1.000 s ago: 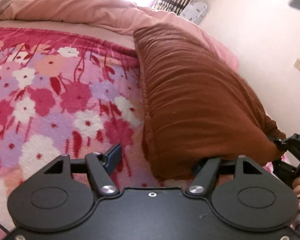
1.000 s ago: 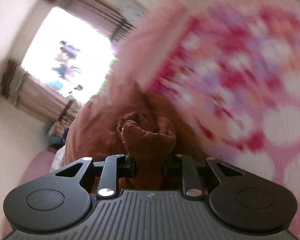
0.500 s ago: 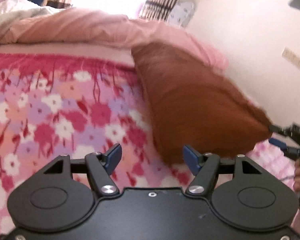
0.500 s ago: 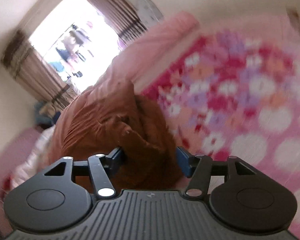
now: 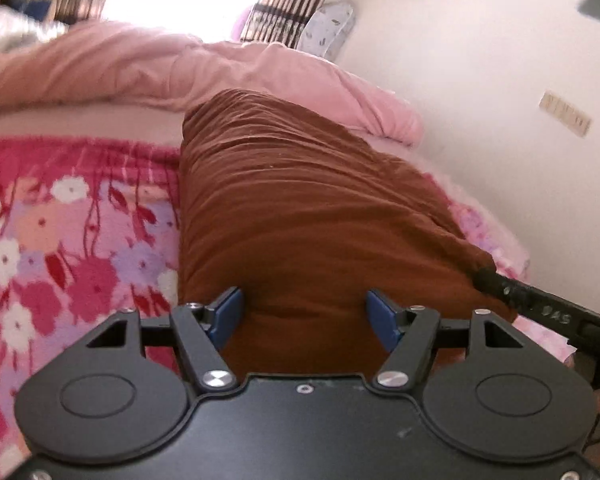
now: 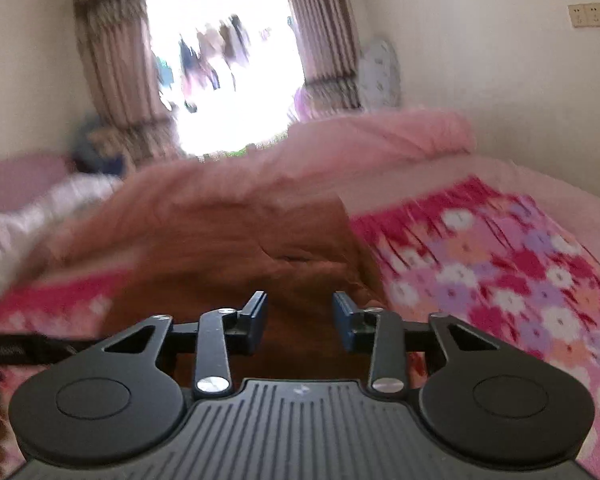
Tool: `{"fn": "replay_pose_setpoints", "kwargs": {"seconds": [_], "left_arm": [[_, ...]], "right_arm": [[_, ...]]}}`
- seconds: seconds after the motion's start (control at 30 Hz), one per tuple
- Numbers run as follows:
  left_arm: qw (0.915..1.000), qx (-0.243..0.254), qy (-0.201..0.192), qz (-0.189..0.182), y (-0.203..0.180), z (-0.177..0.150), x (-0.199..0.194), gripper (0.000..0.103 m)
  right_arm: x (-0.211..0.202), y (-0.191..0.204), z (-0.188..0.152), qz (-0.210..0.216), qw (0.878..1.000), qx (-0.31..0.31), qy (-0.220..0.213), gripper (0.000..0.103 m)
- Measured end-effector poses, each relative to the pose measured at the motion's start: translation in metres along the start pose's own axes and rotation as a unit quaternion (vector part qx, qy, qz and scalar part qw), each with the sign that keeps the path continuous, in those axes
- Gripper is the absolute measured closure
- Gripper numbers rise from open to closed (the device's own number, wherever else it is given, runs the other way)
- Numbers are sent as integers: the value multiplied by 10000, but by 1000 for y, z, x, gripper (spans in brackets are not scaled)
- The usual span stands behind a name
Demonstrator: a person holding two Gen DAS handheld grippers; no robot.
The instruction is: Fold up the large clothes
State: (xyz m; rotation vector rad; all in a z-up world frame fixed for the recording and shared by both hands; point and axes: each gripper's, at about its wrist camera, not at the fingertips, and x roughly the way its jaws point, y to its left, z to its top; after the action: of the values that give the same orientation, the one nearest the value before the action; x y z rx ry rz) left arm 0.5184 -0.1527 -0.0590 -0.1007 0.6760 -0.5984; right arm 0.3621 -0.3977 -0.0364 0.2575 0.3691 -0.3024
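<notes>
The brown garment (image 5: 300, 208) lies lengthwise on the flowered bedspread (image 5: 60, 240), so the left gripper (image 5: 305, 318) gapes over its near edge while the right gripper (image 6: 300, 322), not yet pinching, is closing on the cloth between its jaws.

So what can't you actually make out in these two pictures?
- Brown garment: near edge hidden behind the left gripper body, left wrist view.
- Right gripper: only its tip shows there; frame edge cuts the rest.
- Window: overexposed and motion-blurred, right wrist view.

brown garment (image 5: 300, 208) | wrinkled, folded lengthwise | lying on floral blanket (image 5: 60, 248)
</notes>
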Motion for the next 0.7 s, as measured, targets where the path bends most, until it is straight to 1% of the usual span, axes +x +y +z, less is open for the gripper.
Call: {"fn": "replay_pose_setpoints", "kwargs": {"seconds": [0.03, 0.07, 0.1, 0.2, 0.27, 0.3, 0.33, 0.37, 0.43, 0.47, 0.5, 0.53, 0.57, 0.6, 0.63, 0.67, 0.7], "left_arm": [[9999, 95, -5, 97, -1, -1, 5, 31], [9997, 122, -3, 224, 0, -2, 9, 31], [9996, 60, 28, 281, 6, -2, 14, 31], [9997, -151, 104, 190, 17, 0, 21, 29], [9996, -236, 65, 110, 20, 3, 13, 29], [9996, -262, 15, 111, 20, 3, 3, 29], [9994, -313, -52, 130, 22, 1, -8, 31], [9993, -327, -132, 128, 24, -3, -20, 31], [9990, -246, -328, 160, 28, -18, -44, 31], [9989, -193, -390, 200, 30, -28, -54, 31], [9989, -156, -396, 215, 31, -36, -60, 31], [9990, -118, -355, 235, 32, -44, -63, 31], [9992, -51, -290, 278, 31, -51, -62, 32], [9992, 15, -219, 334, 30, -55, -59, 32], [9991, 86, -93, 405, 29, -59, -54, 38], [9987, 96, -34, 493, 28, -61, -48, 39], [9985, 65, -9, 549, 28, -63, -43, 40]], "right_arm": [[11, -5, -7, -111, 9998, 1, 143, 76], [16, -9, -12, -136, 9996, 61, 223, 81], [21, -15, -17, -97, 9996, 122, 250, 81], [26, -19, -25, 27, 9997, 207, 159, 82], [25, -14, -25, -10, 9998, 143, 150, 82], [23, -13, -23, -23, 9998, 121, 145, 82], [17, -11, -21, -6, 9999, 123, 102, 81], [9, -11, -19, 28, 9999, 168, 23, 78], [-12, -17, -17, 149, 9987, 437, -200, 65], [-22, -23, -17, 165, 9975, 611, -328, 47], [-34, -29, -18, 96, 9953, 839, -477, 21], [-41, -33, -19, -5, 9935, 990, -567, 15], [-45, -38, -22, -95, 9919, 1093, -635, 15], [-45, -43, -23, -131, 9916, 1142, -594, 15], [-40, -47, -24, -90, 9916, 1211, -457, 17], [-34, -51, -25, -16, 9903, 1365, -258, 21], [-27, -55, -25, 99, 9877, 1559, -45, 24]]}}
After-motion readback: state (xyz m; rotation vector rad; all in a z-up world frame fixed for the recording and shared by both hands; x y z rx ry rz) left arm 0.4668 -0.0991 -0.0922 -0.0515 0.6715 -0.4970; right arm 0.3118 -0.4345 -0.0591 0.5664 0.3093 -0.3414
